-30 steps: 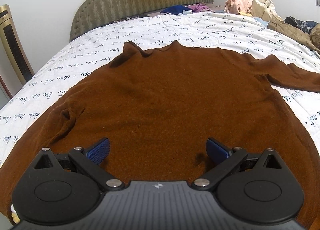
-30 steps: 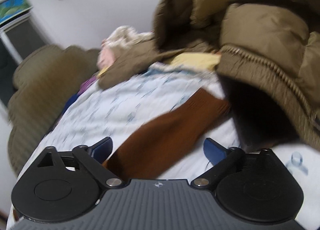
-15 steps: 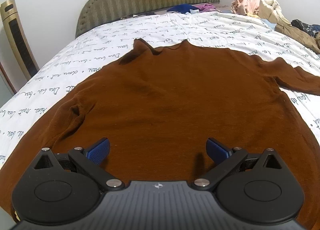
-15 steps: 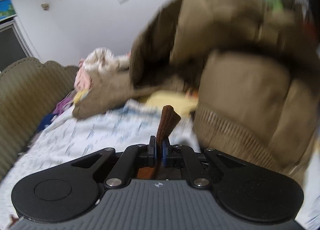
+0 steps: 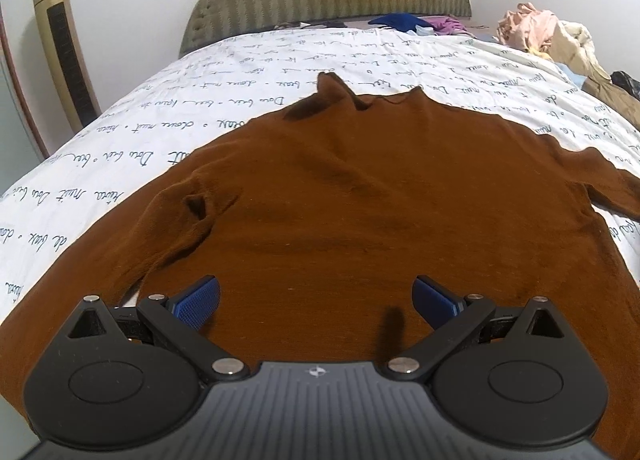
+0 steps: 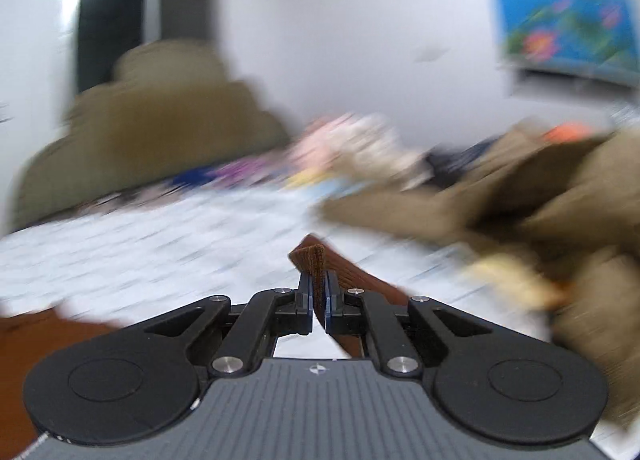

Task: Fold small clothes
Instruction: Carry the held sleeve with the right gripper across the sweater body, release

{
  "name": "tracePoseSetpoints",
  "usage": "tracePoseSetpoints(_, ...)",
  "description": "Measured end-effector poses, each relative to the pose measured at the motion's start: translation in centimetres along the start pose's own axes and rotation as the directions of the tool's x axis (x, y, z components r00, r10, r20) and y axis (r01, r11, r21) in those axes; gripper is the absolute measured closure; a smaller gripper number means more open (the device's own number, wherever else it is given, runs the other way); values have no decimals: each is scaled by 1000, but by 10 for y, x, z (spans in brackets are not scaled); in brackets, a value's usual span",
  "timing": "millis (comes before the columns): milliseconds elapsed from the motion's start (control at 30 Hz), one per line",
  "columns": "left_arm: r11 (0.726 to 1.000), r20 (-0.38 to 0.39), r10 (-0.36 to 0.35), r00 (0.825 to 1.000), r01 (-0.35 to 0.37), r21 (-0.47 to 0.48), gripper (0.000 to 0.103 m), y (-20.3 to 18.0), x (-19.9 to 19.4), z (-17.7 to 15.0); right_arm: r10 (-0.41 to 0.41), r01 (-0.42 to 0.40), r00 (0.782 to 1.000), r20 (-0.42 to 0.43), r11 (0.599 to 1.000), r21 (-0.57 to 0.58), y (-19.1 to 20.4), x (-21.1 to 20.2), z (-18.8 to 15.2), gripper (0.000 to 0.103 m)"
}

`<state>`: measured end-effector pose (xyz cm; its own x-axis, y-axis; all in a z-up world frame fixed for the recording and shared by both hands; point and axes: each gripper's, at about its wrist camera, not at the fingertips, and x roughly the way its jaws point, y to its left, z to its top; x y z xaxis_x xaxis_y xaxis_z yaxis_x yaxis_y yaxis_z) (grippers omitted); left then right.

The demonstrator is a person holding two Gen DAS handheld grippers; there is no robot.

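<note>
Since a second ago my right tongs (image 6: 319,296) have clamped on the sweater's sleeve cuff (image 6: 313,260) and lifted it, so I judge the sleeve is meant to fold across the body. One brown sweater (image 5: 360,212) lies flat on the bed (image 5: 248,72) just ahead of my left tongs (image 5: 316,300), which hover spread wide and empty above its hem. Beyond, past the right tongs, I count one tan coat (image 6: 540,200) and one clothes heap (image 5: 540,28).

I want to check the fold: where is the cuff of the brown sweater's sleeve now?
In the right wrist view the sleeve cuff is clamped in the shut right tool, lifted above the white bed cover, left of the tan coat.
</note>
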<state>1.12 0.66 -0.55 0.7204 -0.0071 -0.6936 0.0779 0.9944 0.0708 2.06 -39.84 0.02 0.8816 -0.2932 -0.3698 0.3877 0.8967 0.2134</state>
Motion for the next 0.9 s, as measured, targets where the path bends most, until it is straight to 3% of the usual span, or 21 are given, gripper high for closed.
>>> tracePoseSetpoints(67,1000,-5,4,1000,-4,-6,0,3,1,-1,127,-126,987,-93,992,22,29,18,-10,93)
tracePoseSetpoints(267,1000,-16,9,1000,-9,-23,0,12,5,-2,247,-265,952,-183,960,-84,111,36,-25,93)
tracePoseSetpoints(500,998,-16,32,999,-33,-48,0,24,5,-2,313,-340,923,-225,935,-97,174,28,-28,93)
tracePoseSetpoints(667,995,-33,-5,999,2,-97,0,36,6,-2,352,-382,903,-248,920,-88,206,27,-35,93)
tracePoseSetpoints(900,992,-36,1,999,-5,-123,0,47,4,-4,426,-466,863,-272,879,-100,259,23,-45,93)
